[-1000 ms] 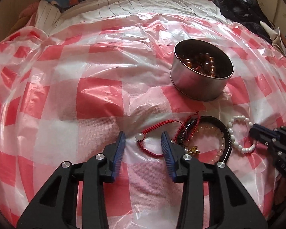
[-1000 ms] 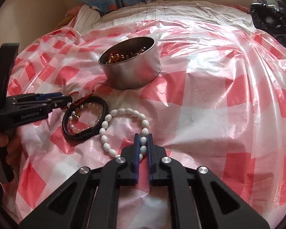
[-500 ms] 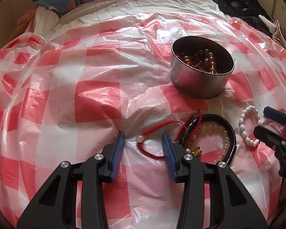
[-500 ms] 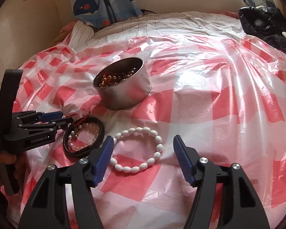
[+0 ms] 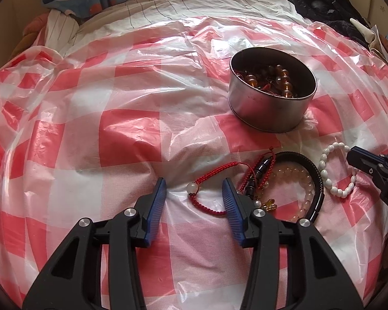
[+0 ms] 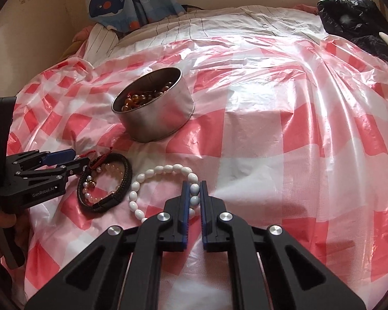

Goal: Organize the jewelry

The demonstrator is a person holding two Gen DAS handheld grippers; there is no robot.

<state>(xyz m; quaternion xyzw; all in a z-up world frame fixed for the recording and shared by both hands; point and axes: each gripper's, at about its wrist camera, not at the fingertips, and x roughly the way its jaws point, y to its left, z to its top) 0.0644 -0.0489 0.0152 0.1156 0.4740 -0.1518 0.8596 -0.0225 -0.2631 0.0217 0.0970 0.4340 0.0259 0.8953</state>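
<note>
On the bed, over the red-and-white checked plastic sheet (image 5: 132, 134), the left gripper (image 5: 194, 193) hangs with its jaws apart; they have just been opening a little further. Between the blue pads lies the red cord bracelet (image 5: 207, 196), its white bead nearer the left pad. The pads do not press on it. The cord's loop runs from low near the right pad up and away to the right, toward the tangle of other pieces.

Just right of that gripper lies the black band bracelet (image 5: 316, 180), a ring lying flat with the clear bead bracelet (image 5: 295, 178) inside it.

Farther right lies the white bead bracelet (image 6: 165, 178), an oval lying flat on the sheet, its long axis running from near left to far right in the right wrist view. The right gripper (image 6: 194, 187) has its jaws clamped on the near right side of this oval, with white beads showing between the blue pads. These jaws have just been closing: half a second ago they stood wide apart with the whole bracelet between them, and a second ago they were together on it as now.

Beyond the bracelets stands the round metal tin (image 6: 160, 118), upright, with amber beads (image 5: 279, 80) inside it.
</note>
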